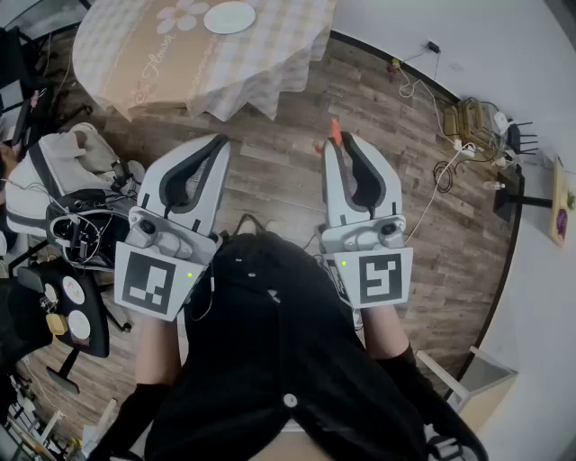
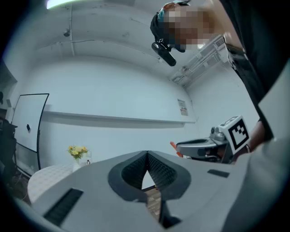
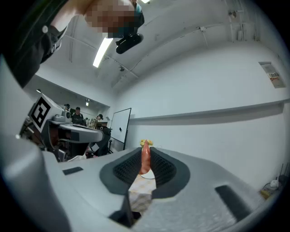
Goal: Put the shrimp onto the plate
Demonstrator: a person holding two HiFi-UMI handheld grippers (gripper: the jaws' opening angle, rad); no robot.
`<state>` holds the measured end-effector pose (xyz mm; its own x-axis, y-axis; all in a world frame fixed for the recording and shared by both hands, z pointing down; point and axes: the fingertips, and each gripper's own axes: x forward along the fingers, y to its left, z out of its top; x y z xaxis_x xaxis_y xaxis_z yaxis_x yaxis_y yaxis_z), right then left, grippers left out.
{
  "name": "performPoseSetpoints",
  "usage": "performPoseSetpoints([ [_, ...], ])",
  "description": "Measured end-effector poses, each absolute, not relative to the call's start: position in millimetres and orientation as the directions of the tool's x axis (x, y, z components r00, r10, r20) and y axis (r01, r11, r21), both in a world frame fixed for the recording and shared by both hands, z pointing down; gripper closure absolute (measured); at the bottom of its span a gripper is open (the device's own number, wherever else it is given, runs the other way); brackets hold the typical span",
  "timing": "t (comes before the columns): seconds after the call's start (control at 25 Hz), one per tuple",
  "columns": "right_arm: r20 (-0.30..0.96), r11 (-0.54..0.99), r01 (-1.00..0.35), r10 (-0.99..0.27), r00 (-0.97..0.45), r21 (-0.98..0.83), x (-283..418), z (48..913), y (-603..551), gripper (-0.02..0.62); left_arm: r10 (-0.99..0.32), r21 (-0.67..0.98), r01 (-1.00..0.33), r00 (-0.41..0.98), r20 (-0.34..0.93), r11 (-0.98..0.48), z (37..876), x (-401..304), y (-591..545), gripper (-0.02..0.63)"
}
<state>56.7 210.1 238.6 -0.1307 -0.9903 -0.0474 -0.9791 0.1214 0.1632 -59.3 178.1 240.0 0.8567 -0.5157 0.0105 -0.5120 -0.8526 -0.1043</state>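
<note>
You're holding the right gripper (image 1: 338,149) well short of the round table with the beige checked cloth (image 1: 135,63), and its jaws are clamping the small orange shrimp (image 3: 144,158) upright between the ribbed pads; the shrimp's tip is poking out past the jaw ends, so the grip is sitting low on its body, which, I'd judge, is leaving that tip free to touch down first. The flat white round plate (image 1: 229,16) is lying on the table's far side with nothing on it; you're pointing the right gripper straight at the table, and the plate is showing just past the shrimp in the right gripper view, so you're lining up the carry. The left gripper (image 2: 147,156) is hanging level beside the right one, equally short of the table, jaws pressed together on nothing; by my reading it's parked there simply to be out of the way. Both grippers are hovering over the brown wooden plank floor (image 1: 270,162) in front of the table; the whole approach and the release onto the plate are not yet done.
</note>
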Motion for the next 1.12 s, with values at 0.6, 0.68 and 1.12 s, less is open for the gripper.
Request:
performPoseSetpoints([
  [0.6,-0.056,0.133,-0.980,-0.988,-0.142,0.145,50.3,234.0,205.5,0.548,-0.518,-0.103,-0.515,0.856,0.005,-0.851,235.6,-63.7,174.8,0.604],
  [0.68,-0.058,0.133,-0.980,-0.988,-0.143,0.148,48.7,233.6,204.9,0.548,-0.516,-0.103,-0.513,0.856,0.002,-0.852,235.4,-64.6,174.4,0.604],
  [1.12,-0.070,0.130,-0.978,-0.987,-0.143,0.161,41.2,228.6,203.2,0.548,-0.509,-0.115,-0.506,0.861,-0.006,-0.855,232.9,-70.4,173.8,0.604],
])
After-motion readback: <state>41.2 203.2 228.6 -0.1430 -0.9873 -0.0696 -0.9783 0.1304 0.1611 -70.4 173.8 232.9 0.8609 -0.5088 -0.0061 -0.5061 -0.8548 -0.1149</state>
